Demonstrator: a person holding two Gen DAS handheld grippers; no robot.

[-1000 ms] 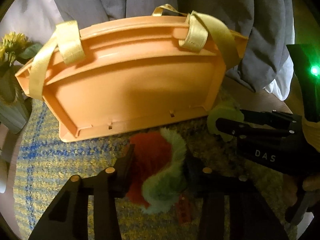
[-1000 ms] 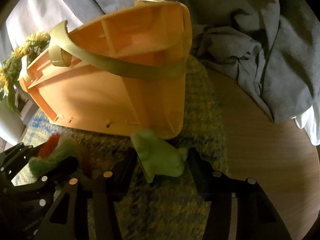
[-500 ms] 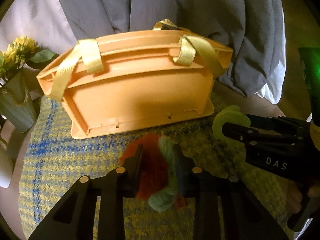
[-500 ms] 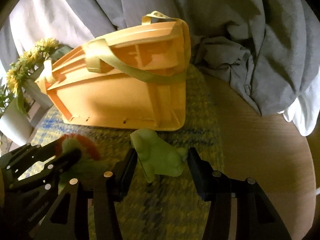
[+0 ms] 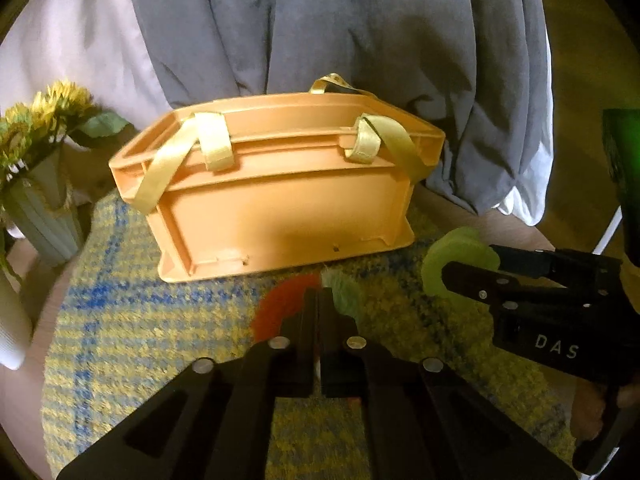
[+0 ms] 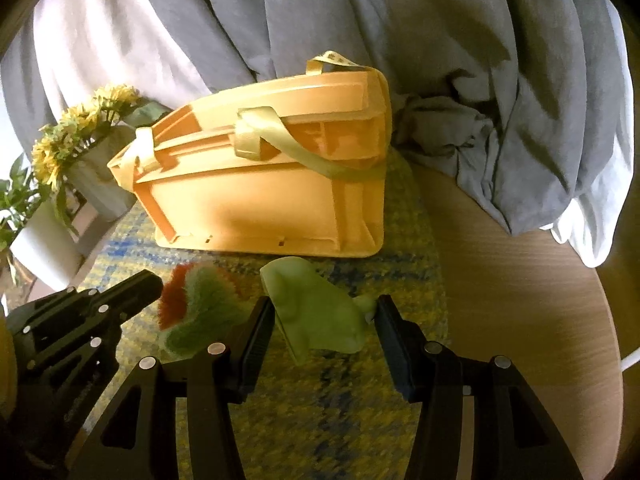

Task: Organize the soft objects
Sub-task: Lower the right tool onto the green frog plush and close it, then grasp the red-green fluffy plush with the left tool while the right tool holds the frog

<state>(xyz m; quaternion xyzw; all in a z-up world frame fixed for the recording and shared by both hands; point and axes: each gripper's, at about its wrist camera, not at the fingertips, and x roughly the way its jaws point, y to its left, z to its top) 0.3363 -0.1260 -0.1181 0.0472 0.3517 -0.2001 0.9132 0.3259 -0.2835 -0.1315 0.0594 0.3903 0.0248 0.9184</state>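
Note:
An orange plastic basket (image 5: 280, 208) with yellow straps stands on a yellow and blue woven mat (image 5: 140, 328); it also shows in the right wrist view (image 6: 272, 200). My left gripper (image 5: 320, 308) is shut on a fluffy red and green toy (image 5: 280, 304), which also shows in the right wrist view (image 6: 196, 304). My right gripper (image 6: 324, 320) has its jaws on both sides of a light green soft toy (image 6: 320, 316) and holds it; the toy shows in the left wrist view (image 5: 448, 256).
A vase with yellow flowers (image 5: 36, 184) stands at the left of the basket, also in the right wrist view (image 6: 80, 152). Grey and white cloth (image 5: 320, 32) hangs behind the basket. A round wooden table (image 6: 520, 280) lies under the mat.
My left gripper has closed on the red and green toy. Both grippers have pulled back and up from the basket, each carrying its toy.

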